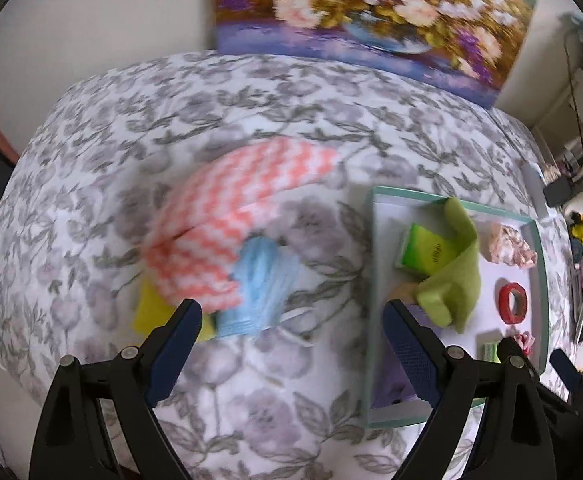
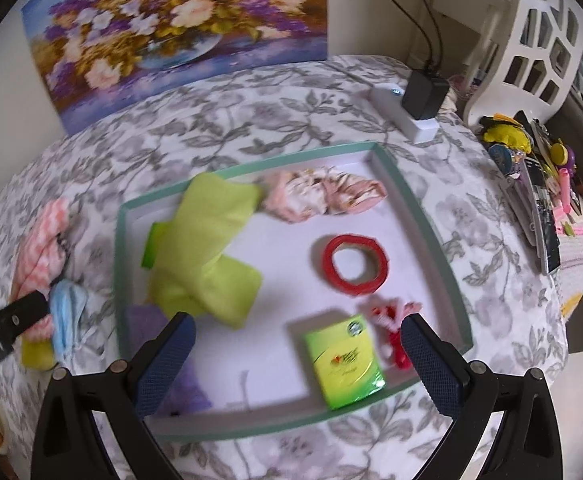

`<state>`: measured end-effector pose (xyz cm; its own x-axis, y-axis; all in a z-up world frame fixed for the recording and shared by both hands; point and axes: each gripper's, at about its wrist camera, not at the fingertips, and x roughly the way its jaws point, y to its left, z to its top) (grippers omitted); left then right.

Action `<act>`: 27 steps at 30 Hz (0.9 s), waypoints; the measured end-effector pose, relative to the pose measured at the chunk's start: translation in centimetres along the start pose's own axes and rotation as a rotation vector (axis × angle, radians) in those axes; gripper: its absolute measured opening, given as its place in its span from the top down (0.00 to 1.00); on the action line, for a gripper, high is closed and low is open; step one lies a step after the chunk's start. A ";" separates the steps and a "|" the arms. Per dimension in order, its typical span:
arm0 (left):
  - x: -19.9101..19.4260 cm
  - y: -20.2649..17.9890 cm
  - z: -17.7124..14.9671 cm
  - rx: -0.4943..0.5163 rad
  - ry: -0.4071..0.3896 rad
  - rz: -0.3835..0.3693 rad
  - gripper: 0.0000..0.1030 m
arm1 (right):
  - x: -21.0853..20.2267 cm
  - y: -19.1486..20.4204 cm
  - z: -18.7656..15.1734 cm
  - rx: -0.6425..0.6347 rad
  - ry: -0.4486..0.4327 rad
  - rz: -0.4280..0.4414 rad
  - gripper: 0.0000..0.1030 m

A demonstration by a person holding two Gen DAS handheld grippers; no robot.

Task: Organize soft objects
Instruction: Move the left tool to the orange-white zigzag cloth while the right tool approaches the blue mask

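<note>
Both tongs wide and empty: left tongs (image 1: 293,340), right tongs (image 2: 297,350). Pile outside the tray (image 1: 371,240): chevron cloth (image 1: 227,220) at 11 o'clock, blue mask (image 1: 261,284) at 12. Step, I judge: sorting loose items into tray. Next: left tongs drop onto mask, pinch.

At centre frame we see a pink chevron cloth (image 1: 227,224) lying over a blue cloth (image 1: 261,288) on the floral-covered counter (image 1: 171,120). Our left gripper (image 1: 291,316) hangs above, jaws wide apart. At right, a green cloth (image 1: 451,280) sits in the tray (image 1: 371,280).

Floral painting (image 2: 179,36) against pale wall (image 1: 91,12)
</note>
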<state>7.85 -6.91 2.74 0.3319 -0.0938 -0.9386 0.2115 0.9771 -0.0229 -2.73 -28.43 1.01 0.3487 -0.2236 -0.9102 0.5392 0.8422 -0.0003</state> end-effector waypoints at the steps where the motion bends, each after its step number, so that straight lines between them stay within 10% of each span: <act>1: -0.1 0.7 -0.2 -0.013 0.001 0.003 0.11 | -0.1 0.3 -0.3 -0.008 0.001 0.005 0.00; 27: 1.1 12.8 -1.4 -0.300 0.057 0.019 0.11 | -1.3 8.2 -2.3 -0.121 -0.001 0.076 0.00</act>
<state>9.64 5.77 0.94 0.2790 -0.0724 -0.9576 -0.0775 0.9922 -0.0976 -0.50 -20.09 1.21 0.3855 -0.1571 -0.9092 0.4145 0.9099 0.0185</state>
